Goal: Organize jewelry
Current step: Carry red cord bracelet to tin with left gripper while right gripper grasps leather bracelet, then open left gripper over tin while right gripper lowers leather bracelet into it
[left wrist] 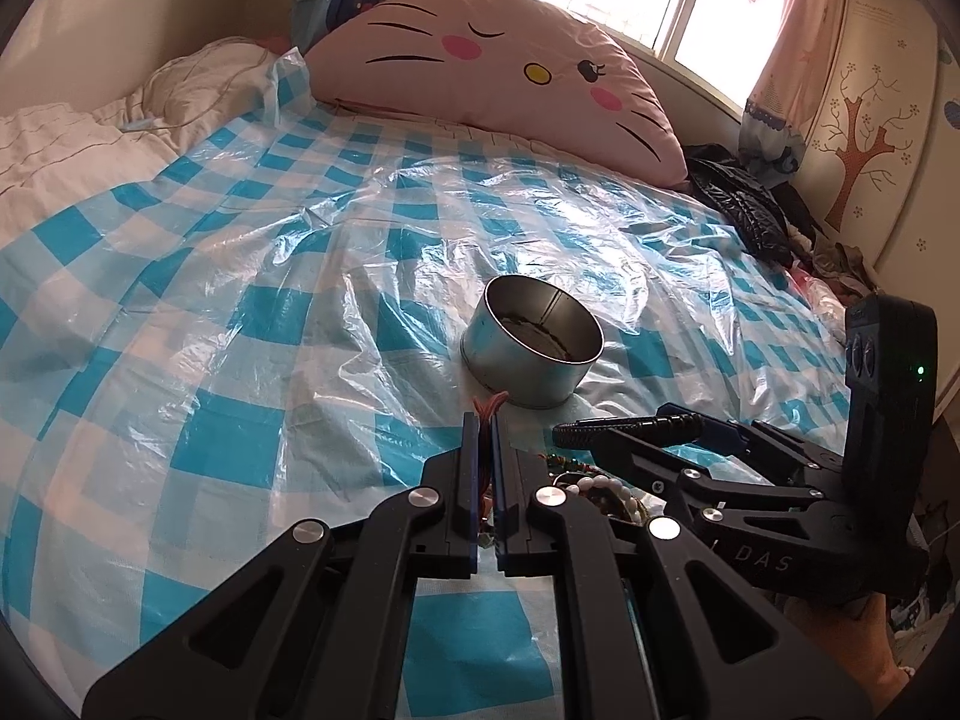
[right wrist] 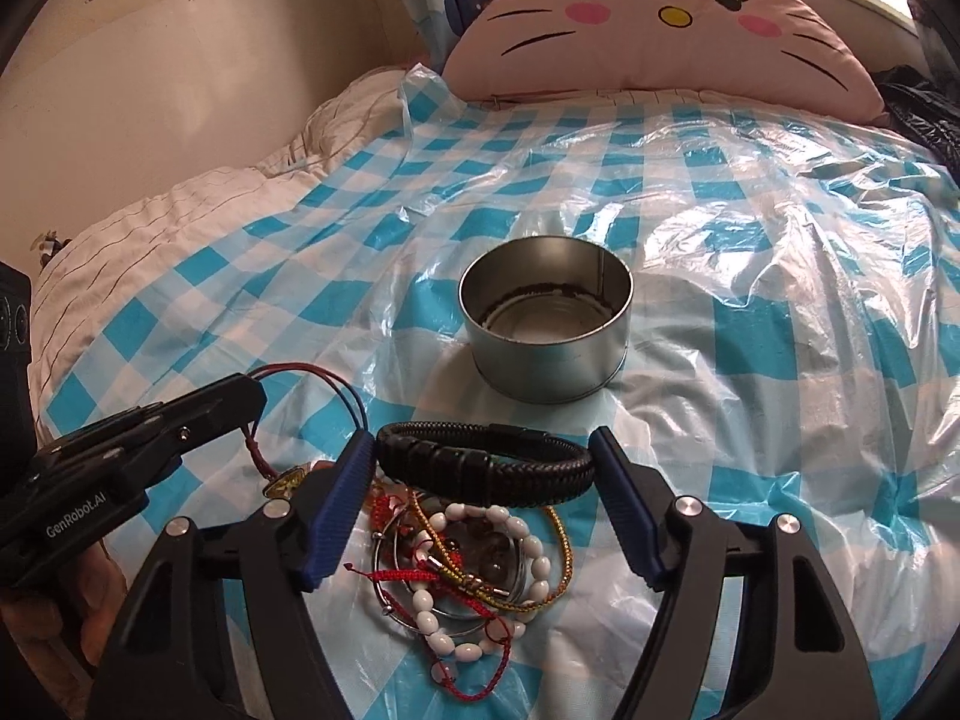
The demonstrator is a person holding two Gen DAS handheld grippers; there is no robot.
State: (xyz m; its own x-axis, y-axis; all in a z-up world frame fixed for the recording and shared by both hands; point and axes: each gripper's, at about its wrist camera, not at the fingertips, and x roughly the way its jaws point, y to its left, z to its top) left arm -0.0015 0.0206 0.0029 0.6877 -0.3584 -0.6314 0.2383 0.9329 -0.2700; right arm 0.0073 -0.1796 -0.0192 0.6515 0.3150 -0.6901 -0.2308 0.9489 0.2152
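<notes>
A round metal tin (left wrist: 516,375) (right wrist: 546,369) stands open on the blue-checked plastic sheet. My left gripper (left wrist: 485,420) (right wrist: 258,390) is shut on a red and blue cord bracelet (right wrist: 288,369) whose small pendant (right wrist: 287,485) hangs down toward the sheet. My right gripper (right wrist: 482,441) (left wrist: 648,432) has its blue pads pressed against both ends of a black braided bracelet (right wrist: 486,471) (left wrist: 624,423), held just in front of the tin. Below it lies a tangled pile of jewelry (right wrist: 474,570) (left wrist: 594,489) with a white bead bracelet (right wrist: 540,564), red cords and a metal bangle.
A pink cat-face pillow (left wrist: 498,72) (right wrist: 660,18) lies at the head of the bed. A white quilt (left wrist: 60,150) (right wrist: 150,222) is bunched at the left. A black jacket (left wrist: 744,204) and a painted wardrobe (left wrist: 870,120) are at the right.
</notes>
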